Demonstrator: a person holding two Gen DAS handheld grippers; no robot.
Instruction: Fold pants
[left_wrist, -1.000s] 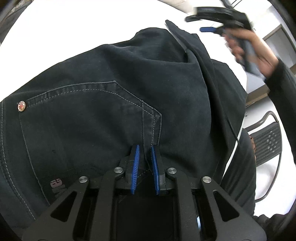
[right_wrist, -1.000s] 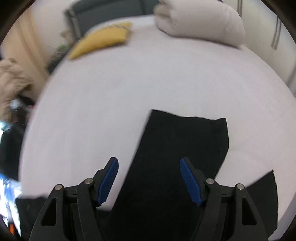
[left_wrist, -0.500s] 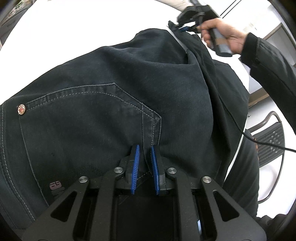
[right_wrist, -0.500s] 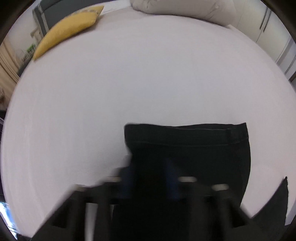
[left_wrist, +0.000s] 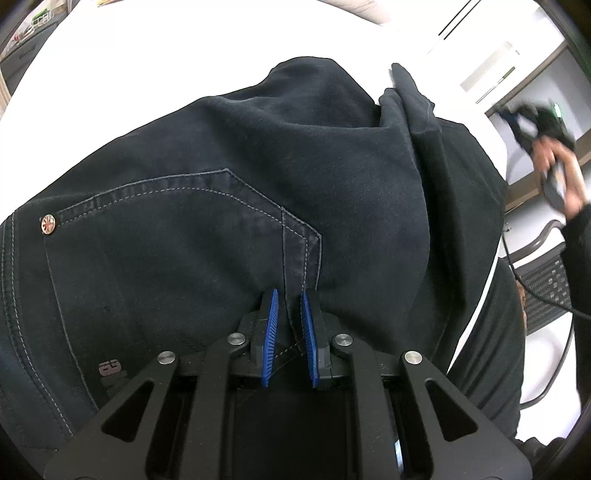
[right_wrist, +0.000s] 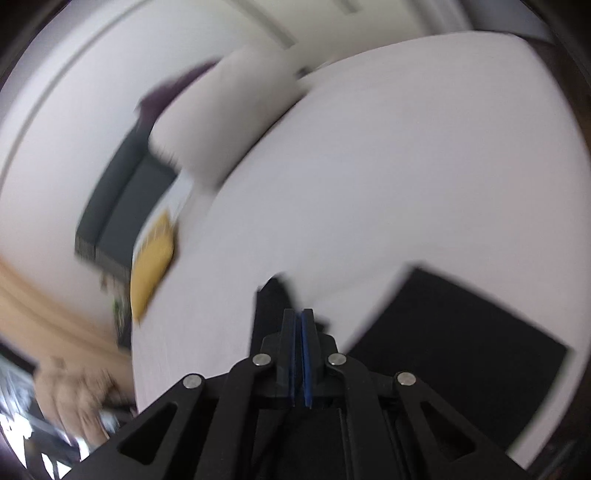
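**Jaws clamp both ends as dark pants go up for a fold**

Jaws nearly shut, the left gripper (left_wrist: 289, 295) pinches a fold of the black pants (left_wrist: 229, 177) at the lower corner of a stitched back pocket (left_wrist: 177, 236), the cloth pressed between its blue pads (left_wrist: 269, 332) with only the thickness of the fabric keeping them apart. From this hold the seat of the pants spreads away toward 12 o'clock over the white bed (left_wrist: 147, 55), a copper rivet (left_wrist: 48, 224) at 9 o'clock marking the pocket's far corner. The grip looks meant to anchor the waist end, so the garment cannot slide while the other end travels.

The right gripper (right_wrist: 298, 321) has its pads pressed together. A strip of dark cloth rises just beyond the tips toward 11 o'clock and appears to be caught between them, though blur makes this uncertain. In the left view the right hand (left_wrist: 557, 173) is at 2 o'clock, well apart from the garment's raised edge, a cable trailing below it. More dark fabric lies flat on the bed at 4 o'clock in the right view. A yellow cushion (right_wrist: 153, 266) at 9 o'clock and a white pillow (right_wrist: 221, 122) at 11 o'clock sit at the bed's far side, well clear of the work.

Judging by the two holds, the leg end is likely being carried toward the waist; the fold is under way, not finished. Thick denim should keep its shape, but a thin pinch could slip.
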